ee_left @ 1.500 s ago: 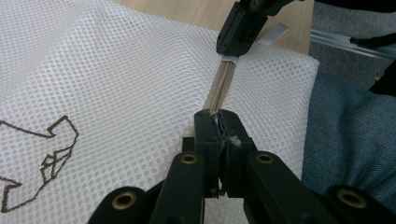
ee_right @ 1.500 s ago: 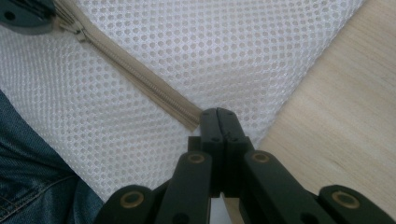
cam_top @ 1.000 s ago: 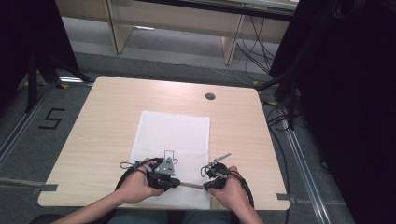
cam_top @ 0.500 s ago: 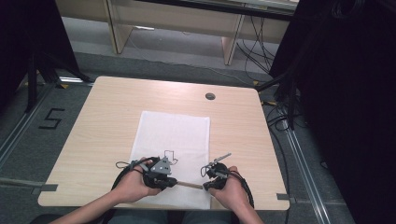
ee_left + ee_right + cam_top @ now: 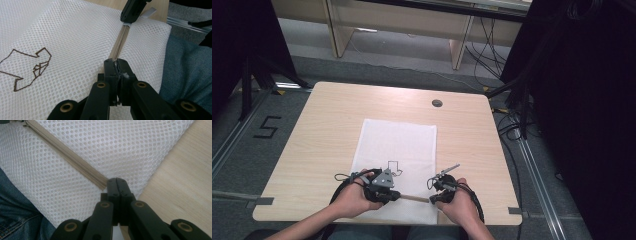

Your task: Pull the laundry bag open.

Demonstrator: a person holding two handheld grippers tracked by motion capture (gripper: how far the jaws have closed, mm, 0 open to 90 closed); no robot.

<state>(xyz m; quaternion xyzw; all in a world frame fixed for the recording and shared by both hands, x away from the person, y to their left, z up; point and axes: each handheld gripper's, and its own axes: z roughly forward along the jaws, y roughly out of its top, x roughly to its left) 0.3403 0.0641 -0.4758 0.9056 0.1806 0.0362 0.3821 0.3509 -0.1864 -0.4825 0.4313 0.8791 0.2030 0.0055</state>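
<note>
One white mesh laundry bag [image 5: 398, 160] lies flat on the light wooden table [image 5: 322, 130], its far edge about mid-table and its near edge at the table's near edge — in the left gripper view a corner of it reaches out over the person's blue-jeaned leg [image 5: 190, 72]. A single beige zip [image 5: 67, 153] runs along the bag's near edge, and one small brown outline drawing [image 5: 26, 66] is stitched on the mesh.

The left gripper [image 5: 116, 65] is closed, its jaws pinched on the zip at one end. The right gripper [image 5: 117, 182] is closed too, its jaws pressed together at the other end of the zip, right beside the bag's corner; whether it pinches zip tape or mesh I cannot tell. In the high view the two grippers sit just apart, a short stretch of zip between them, both close to the near edge.

The far half of the table is bare wood apart from one round dark cable grommet [image 5: 437, 103] — wide margins also lie either side of the bag. Two hands and two grippers in all.
</note>
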